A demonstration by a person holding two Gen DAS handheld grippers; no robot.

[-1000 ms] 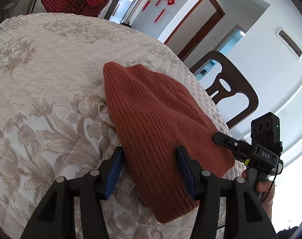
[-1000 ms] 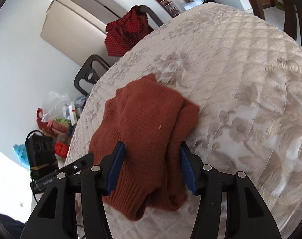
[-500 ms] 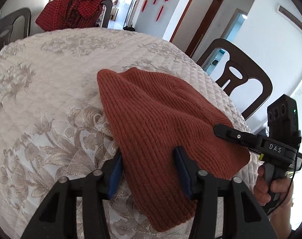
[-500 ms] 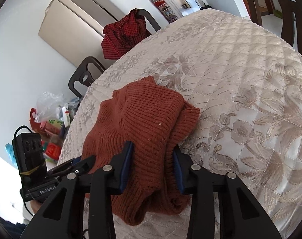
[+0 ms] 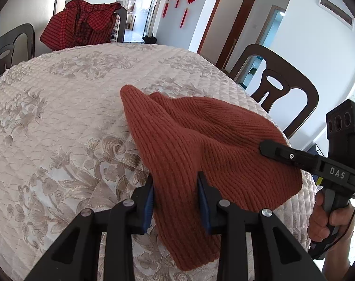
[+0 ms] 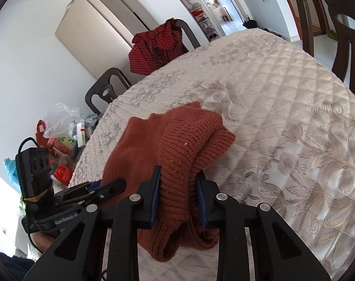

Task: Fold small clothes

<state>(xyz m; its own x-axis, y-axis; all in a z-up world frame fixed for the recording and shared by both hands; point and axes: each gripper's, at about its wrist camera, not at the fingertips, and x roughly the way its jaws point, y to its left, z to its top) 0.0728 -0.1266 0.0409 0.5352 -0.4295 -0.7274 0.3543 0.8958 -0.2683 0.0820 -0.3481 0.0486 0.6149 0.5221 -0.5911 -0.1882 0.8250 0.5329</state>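
A rust-brown knit garment [image 5: 201,135] lies on the quilted floral tablecloth [image 5: 60,107], its near edge raised. My left gripper [image 5: 176,187] has its blue pads pressed on the garment's near left edge, and its jaws are closing. In the right wrist view the same knit [image 6: 177,140] is bunched into folds. My right gripper [image 6: 178,178] squeezes a thick fold of it between its pads, jaws closing too. Each gripper shows in the other's view: the right gripper's finger [image 5: 271,148] on the cloth's right side, the left gripper's fingers [image 6: 107,187] at its left.
A red checked garment [image 5: 83,23] hangs over a chair at the table's far side. Dark wooden chairs [image 5: 278,89] stand around the table. A fridge [image 6: 102,28] and bags of clutter [image 6: 65,131] are on the floor beyond the table's left edge.
Both pairs of jaws have narrowed onto the knit. Both grippers have risen a little, and the garment's near edge has come up off the cloth and bunched.
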